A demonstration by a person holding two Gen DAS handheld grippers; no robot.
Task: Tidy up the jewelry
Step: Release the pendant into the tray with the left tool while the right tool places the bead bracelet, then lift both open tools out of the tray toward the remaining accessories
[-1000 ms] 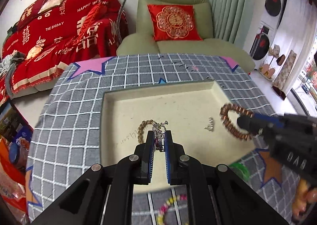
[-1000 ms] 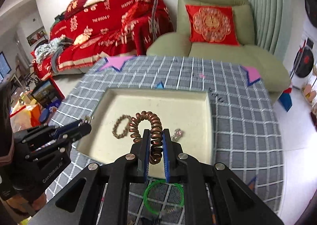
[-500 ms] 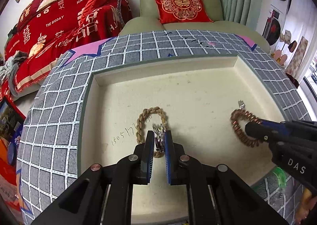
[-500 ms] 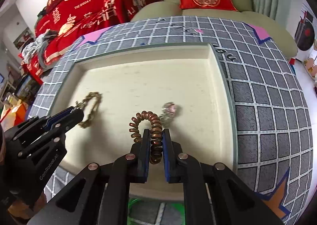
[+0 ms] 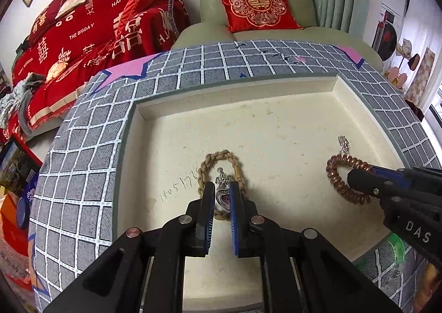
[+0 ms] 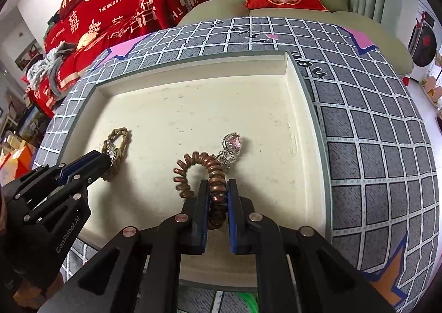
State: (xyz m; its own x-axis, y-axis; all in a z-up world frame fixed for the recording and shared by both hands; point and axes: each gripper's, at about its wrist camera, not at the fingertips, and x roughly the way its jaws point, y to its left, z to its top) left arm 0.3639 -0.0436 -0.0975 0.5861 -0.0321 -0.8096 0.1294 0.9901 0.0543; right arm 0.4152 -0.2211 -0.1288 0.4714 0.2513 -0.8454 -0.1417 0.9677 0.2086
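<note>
Left gripper fingers clamp heart pendant over rope bracelet; right gripper clamps copper coil bracelet in tray. Lower fully, release gently, keep pieces apart.

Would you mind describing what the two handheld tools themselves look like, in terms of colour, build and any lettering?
Both are matte black, angular linkages with silver round pivot bolts. Each ends in two flat, narrow fingers lined with blue pads. The left tool shows white "GenRobot.AI" lettering on its side in the right wrist view; the right tool bears white letters "DAS" in the left wrist view. No cables or sleeves are visible on them.
</note>
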